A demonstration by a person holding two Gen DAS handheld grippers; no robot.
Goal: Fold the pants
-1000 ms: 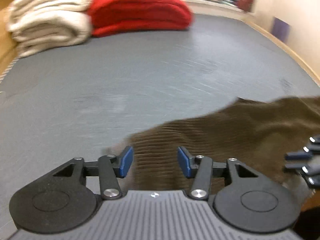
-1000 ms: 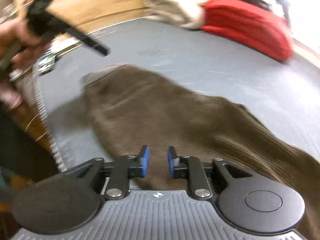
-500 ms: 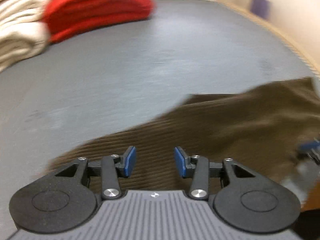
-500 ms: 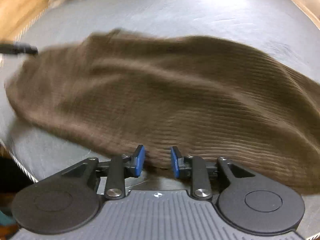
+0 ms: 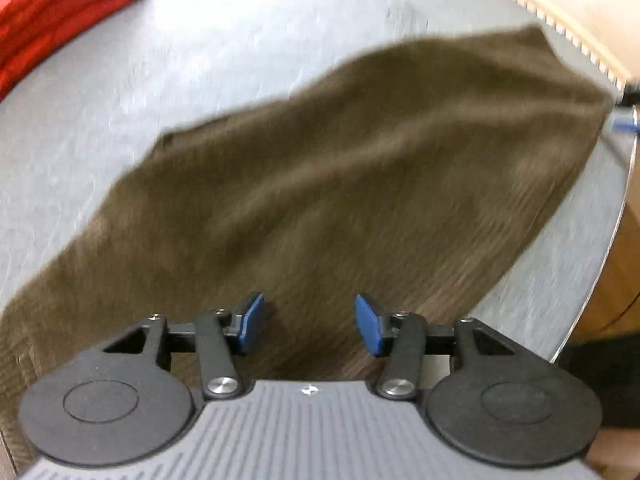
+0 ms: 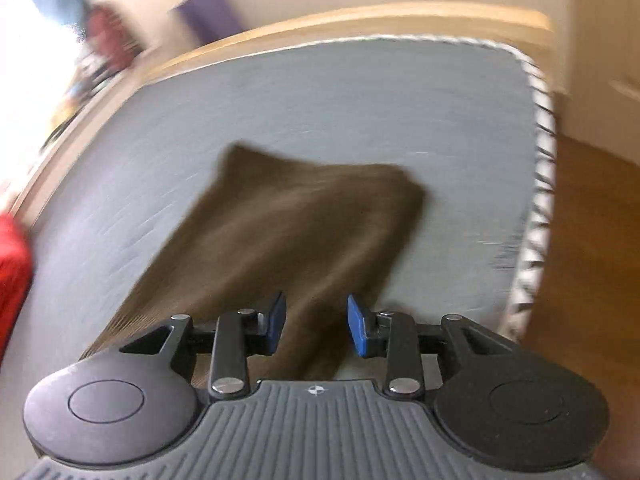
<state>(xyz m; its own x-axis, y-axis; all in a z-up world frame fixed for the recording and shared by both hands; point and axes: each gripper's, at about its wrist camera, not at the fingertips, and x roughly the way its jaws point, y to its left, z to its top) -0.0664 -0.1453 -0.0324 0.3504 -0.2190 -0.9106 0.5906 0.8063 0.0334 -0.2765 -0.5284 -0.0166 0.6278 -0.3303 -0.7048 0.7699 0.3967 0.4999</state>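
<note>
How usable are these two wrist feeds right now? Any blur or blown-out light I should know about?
Left wrist view: brown pants are motion-smeared, ribbing only faint; left gripper stays sharp. Right wrist view: the grey mat and the pants streak heavily, the upper left corner is blown out white, the fisheye bends the mat's edge; right gripper is crisp.

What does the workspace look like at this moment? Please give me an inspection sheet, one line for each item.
Surface: grey mattress with a patterned edge.
Job's things: brown pants lie spread out on the mattress, blurred by motion; no fold can be made out.
Clutter: red folded blanket at the far left.
Grippers: left gripper open above the pants, holding nothing; right gripper open above the pants, holding nothing.
Cables: nothing seen.
Surroundings: wooden frame around the mattress, wooden floor at the right, purple object against the wall.
</note>
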